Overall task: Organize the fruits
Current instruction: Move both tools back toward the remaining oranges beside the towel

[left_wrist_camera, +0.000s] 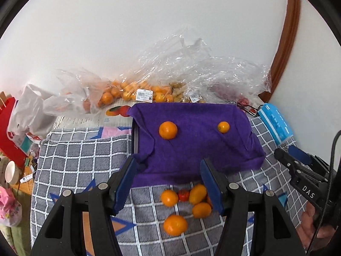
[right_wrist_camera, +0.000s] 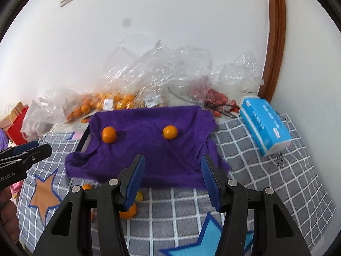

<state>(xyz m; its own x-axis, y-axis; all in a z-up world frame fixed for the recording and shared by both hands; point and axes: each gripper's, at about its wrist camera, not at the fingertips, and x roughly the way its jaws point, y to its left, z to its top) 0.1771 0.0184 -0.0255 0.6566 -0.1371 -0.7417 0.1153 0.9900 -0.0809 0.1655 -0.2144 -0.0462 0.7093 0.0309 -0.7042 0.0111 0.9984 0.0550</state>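
Left gripper (left_wrist_camera: 168, 181) half open, nothing between jaws, above loose oranges (left_wrist_camera: 174, 224) on checked blanket (left_wrist_camera: 85, 155). Right gripper (right_wrist_camera: 172, 177) likewise empty, before purple cloth (right_wrist_camera: 149, 149).

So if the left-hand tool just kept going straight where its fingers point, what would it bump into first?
Probably the draped purple towel: nothing is held between the open left gripper fingers, and the towel's near edge lies dead ahead. Depth is hard to judge, though.

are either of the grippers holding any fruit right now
No. The left gripper and the right gripper are both open with nothing between their pads.
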